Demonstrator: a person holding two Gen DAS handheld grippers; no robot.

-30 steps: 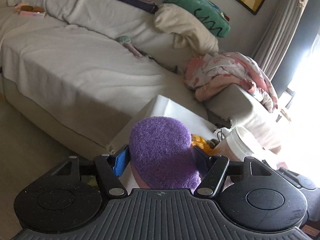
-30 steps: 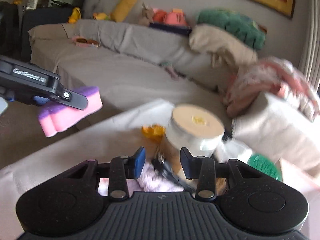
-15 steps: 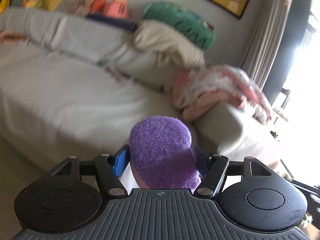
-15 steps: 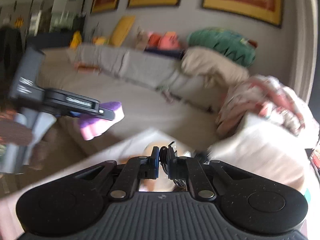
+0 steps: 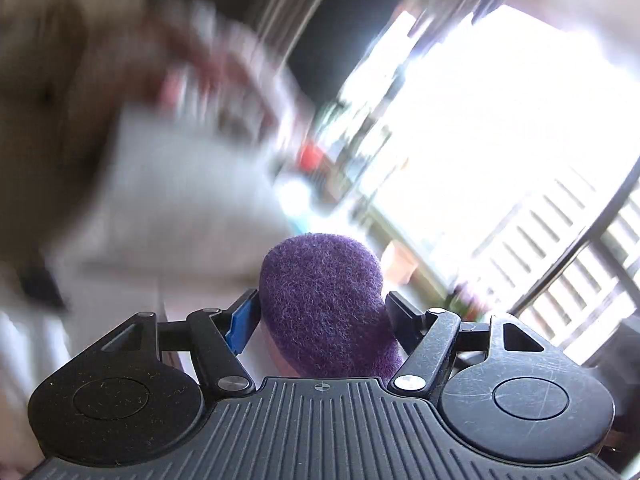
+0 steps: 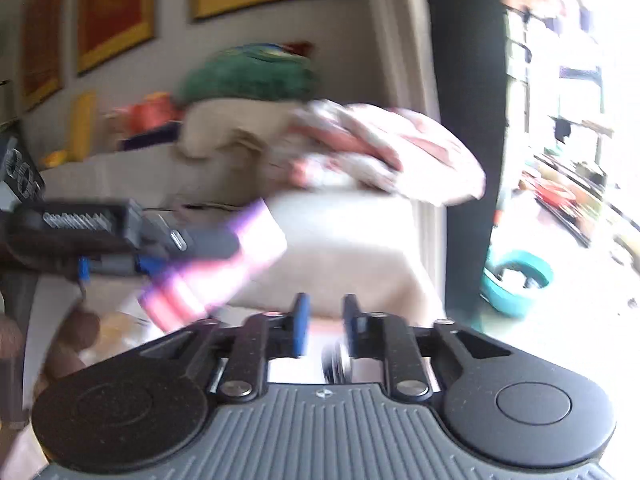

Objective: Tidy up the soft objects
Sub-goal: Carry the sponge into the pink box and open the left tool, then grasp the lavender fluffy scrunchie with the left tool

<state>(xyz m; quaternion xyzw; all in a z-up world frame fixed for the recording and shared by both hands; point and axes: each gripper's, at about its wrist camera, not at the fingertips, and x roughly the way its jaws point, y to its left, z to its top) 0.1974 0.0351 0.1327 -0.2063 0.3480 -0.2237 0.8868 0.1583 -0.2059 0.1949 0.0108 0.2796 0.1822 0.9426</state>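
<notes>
My purple scouring sponge [image 5: 326,300] sits low in the middle of the left wrist frame, clamped between the left tongs [image 5: 320,316] — purple pad up, pink body [image 6: 224,264] showing from the right wrist view, at left centre. The right tongs [image 6: 323,326] are parting, a narrow gap between the blue pads [image 6: 301,322]; something small and dark blurs just beneath — I cannot tell what. Beyond: a beige sofa arm [image 6: 340,248], a floral blanket [image 6: 384,156], a green cushion [image 6: 248,76].

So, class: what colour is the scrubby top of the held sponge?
Purple sponge, clearest in the left wrist view.
</notes>
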